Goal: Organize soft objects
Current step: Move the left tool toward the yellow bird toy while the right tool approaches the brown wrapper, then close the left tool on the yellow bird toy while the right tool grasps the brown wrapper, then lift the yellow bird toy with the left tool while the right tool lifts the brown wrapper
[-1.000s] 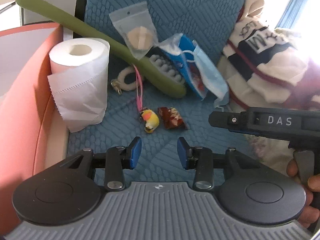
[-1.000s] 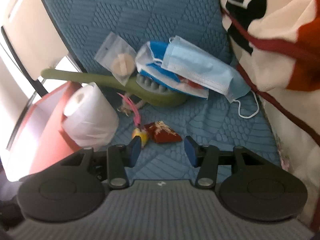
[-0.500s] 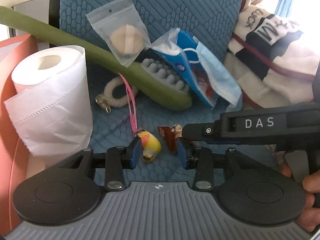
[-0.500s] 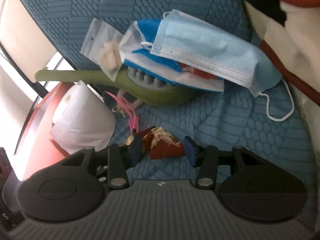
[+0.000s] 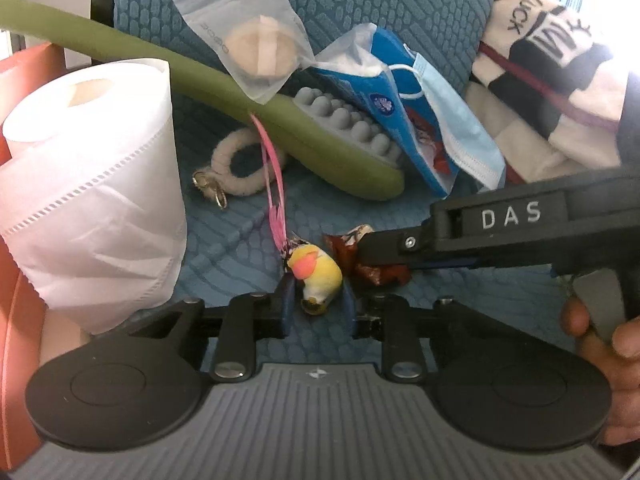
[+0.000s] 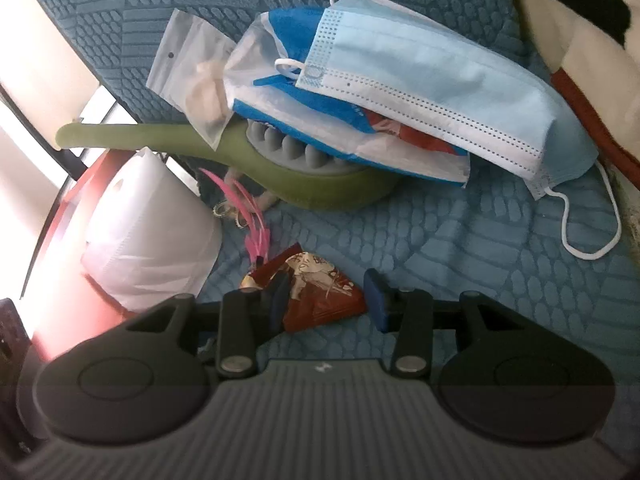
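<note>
On the blue quilted cushion (image 5: 248,224) lies a small yellow plush bird (image 5: 318,276) on a pink strap. My left gripper (image 5: 318,306) has its blue pads on both sides of the bird and is shut on it. Just right of the bird lies a dark red snack packet (image 6: 316,292). My right gripper (image 6: 326,300) is open, with the packet between its pads; its body crosses the left wrist view (image 5: 520,228) from the right.
A toilet paper roll (image 5: 88,200) stands at the left by a red edge (image 5: 8,280). A green massage brush (image 5: 320,136), a clear pouch (image 5: 256,36), a blue tissue pack (image 6: 320,120) and a face mask (image 6: 440,88) lie behind. A striped garment (image 5: 552,80) is at the right.
Both grippers moved forward and down to the cushion. The left pads closed around the yellow bird. The right gripper's pads came around the red packet.
</note>
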Tool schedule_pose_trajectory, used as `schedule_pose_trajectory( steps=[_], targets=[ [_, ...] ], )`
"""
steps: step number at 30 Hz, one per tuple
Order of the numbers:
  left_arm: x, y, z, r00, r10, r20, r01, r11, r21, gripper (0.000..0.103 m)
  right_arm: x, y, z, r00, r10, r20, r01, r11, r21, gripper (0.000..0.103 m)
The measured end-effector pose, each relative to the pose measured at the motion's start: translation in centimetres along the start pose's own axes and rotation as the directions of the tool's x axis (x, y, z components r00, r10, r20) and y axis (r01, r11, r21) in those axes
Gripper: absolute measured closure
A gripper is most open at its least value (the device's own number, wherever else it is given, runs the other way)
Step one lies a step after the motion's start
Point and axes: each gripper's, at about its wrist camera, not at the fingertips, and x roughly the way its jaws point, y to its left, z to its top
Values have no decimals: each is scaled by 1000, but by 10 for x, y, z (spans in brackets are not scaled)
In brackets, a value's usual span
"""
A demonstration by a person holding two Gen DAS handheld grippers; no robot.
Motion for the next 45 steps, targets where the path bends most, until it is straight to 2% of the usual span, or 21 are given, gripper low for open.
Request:
schedule_pose_trajectory(
  steps=[3, 7, 11, 21, 24, 29, 39, 42, 45],
  targets=[
    [-3, 2, 1, 1000, -3, -3, 2, 1000, -19, 75, -1, -5, 1, 999, 27, -24, -26, 998, 54, 65],
    [-10, -2, 0, 1000, 9, -10, -9, 1000, -20, 75, -8, 3, -2, 999, 8, -36, -8, 1000, 7, 86],
    [-19, -3, 1, 1000, 13, -20, -14, 999, -29, 75, -17, 7, -9, 999, -27, -32, 26, 1000, -17, 91],
    [-51, 0, 1, 999, 23, -49, -25, 998, -51, 75, -39, 18, -13, 991, -135, 7, 135, 991, -7, 96],
    [-61, -1, 6, 999, 9, -44, -12, 998, -68, 75, -46, 25, -14, 987, -158, 22, 158, 987, -2, 97],
    [-83, -10, 14, 1000, 11, -20, -11, 999, -40, 75, -62, 34, -20, 980, -193, 54, 194, 981, -5, 97],
    [-114, -25, 21, 1000, 15, -7, -15, 1000, 3, 75, -88, 43, -37, 972, -212, 105, 210, 977, 28, 99],
    [-115, -30, 18, 999, 46, -11, -45, 998, 46, 75, -91, 45, -39, 970, -216, 112, 213, 976, 33, 99],
    [-115, -23, 12, 999, 17, -40, -17, 1000, -10, 75, -89, 44, -42, 971, -215, 100, 213, 976, 35, 99]
  ],
)
